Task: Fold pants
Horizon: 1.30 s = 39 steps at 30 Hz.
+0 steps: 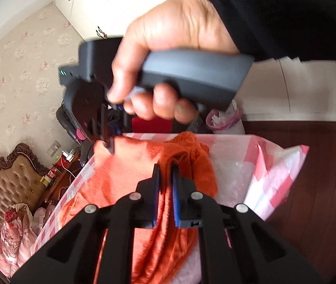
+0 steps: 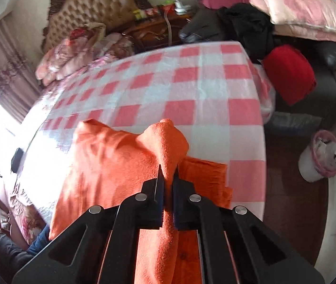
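Around the counter (image 2: 205, 90) with its pink-and-white checked cloth you had a tufted tan headboard (image 2: 96, 7), a red cushion (image 2: 291, 73) and a lined white bin (image 2: 319, 158). The fuzzy orange pants (image 2: 111, 161) lay on that counter. Your left gripper (image 1: 166, 172) and right gripper (image 2: 168, 172) each had fingers clamped on a pinched-up fold.

Left gripper (image 1: 166, 169): matte black linkage arms, round silver pins, blue ribbed pads on the fingers (image 1: 176, 201). Right gripper (image 2: 168, 170): same build; handle slate grey, small green light, possibly an indicator. Black sleeve (image 1: 286, 11) at the wrist.
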Available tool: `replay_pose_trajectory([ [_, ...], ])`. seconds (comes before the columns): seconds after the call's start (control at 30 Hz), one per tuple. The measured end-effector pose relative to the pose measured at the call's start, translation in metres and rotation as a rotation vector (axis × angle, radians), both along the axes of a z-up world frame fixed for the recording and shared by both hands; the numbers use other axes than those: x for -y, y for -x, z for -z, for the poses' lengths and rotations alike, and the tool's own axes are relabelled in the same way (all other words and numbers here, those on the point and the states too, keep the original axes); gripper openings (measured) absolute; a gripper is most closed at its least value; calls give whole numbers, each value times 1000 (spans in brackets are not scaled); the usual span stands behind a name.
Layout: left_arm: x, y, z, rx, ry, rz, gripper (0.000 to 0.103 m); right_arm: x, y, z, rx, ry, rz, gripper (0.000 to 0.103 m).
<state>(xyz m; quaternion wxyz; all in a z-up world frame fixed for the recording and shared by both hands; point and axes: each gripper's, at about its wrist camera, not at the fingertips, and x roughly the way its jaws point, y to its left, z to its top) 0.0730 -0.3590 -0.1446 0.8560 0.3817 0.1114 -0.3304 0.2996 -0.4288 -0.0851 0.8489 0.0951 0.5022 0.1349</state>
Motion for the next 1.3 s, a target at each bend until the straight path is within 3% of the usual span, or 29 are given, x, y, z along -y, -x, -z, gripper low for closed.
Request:
replay_pose_trajectory([
  [0.03,3,-1,3,-11,8,10,18,2,-3,7,-13,19,15,6],
  [0.1,6,-1,7,-57,-12,36,19,8,-2,17,-27,88,65,20],
  [0.13,-1,1,2,-66,4,43,22,14,4,20,-20,128,114,24],
  [0.23,-36,0,-23,-131,102,14,26,29,30,13,26,104,211,32],
  [0.3,-78,-11,-43,-176,202,-86,29,31,51,7,54,93,238,35],
  [0.37,-114,-27,-49,-237,258,-186,29,27,71,7,66,81,239,55],
  [0.4,-130,-36,-47,-266,260,-231,23,23,80,10,63,91,240,62],
  [0.47,-157,-54,-29,-371,214,-287,14,17,88,22,34,117,237,59],
  [0.53,-189,-71,-11,-503,229,-384,10,16,93,38,0,72,251,41],
  [0.6,-217,-74,-13,-542,290,-437,10,21,99,40,18,25,286,41],
  [0.7,-253,-72,-17,-546,319,-507,10,25,108,36,37,30,350,41],
  [0.8,-259,-67,-27,-538,360,-474,10,9,129,10,100,155,397,45],
  [0.9,-233,-61,-30,-553,403,-353,11,-36,147,-16,212,258,330,46],
  [1.0,-199,-52,-23,-513,362,-236,32,-86,155,-14,281,361,236,56],
  [1.03,-187,-48,-17,-499,336,-205,33,-93,155,-11,291,389,235,60],
  [1.17,-182,-49,11,-533,270,-222,36,-92,152,25,202,401,262,59],
  [1.23,-195,-49,15,-542,295,-231,51,-90,161,33,209,414,235,59],
  [1.3,-203,-54,18,-582,306,-242,56,-91,162,35,217,433,215,59],
])
